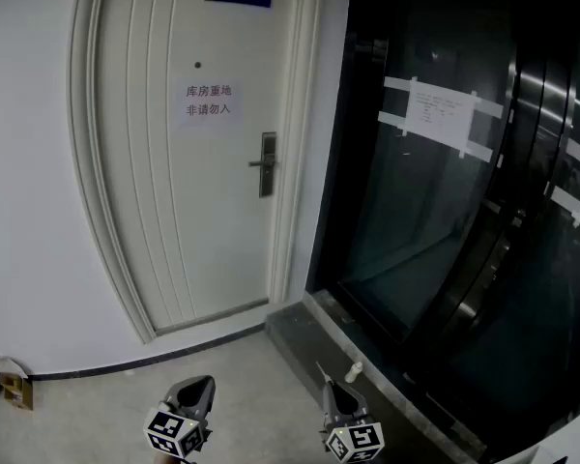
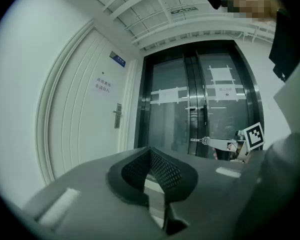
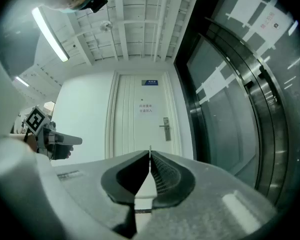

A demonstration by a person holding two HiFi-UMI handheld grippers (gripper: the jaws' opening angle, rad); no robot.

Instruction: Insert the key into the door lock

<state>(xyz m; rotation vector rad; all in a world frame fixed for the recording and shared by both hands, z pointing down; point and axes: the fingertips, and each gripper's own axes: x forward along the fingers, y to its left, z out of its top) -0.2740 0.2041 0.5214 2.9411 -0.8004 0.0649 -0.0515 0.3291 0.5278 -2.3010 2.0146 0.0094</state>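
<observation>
The white door [image 1: 203, 162] stands ahead, its metal lock plate with a lever handle [image 1: 267, 164] on the right edge; the lock plate also shows in the left gripper view [image 2: 118, 116] and the right gripper view [image 3: 165, 128]. My right gripper [image 1: 331, 387] is low and far from the door, shut on the key [image 1: 322, 369], whose thin blade [image 3: 150, 149] sticks out past the tips toward the door. Beside it on the left, my left gripper [image 1: 203, 385] is shut and holds nothing; its tips meet [image 2: 150, 150].
Dark glass doors [image 1: 445, 211] with taped paper sheets fill the right side. A raised grey stone step [image 1: 304, 332] runs along their base. A small white object [image 1: 353, 371] lies by the step. A cardboard box [image 1: 17, 391] sits at the far left wall.
</observation>
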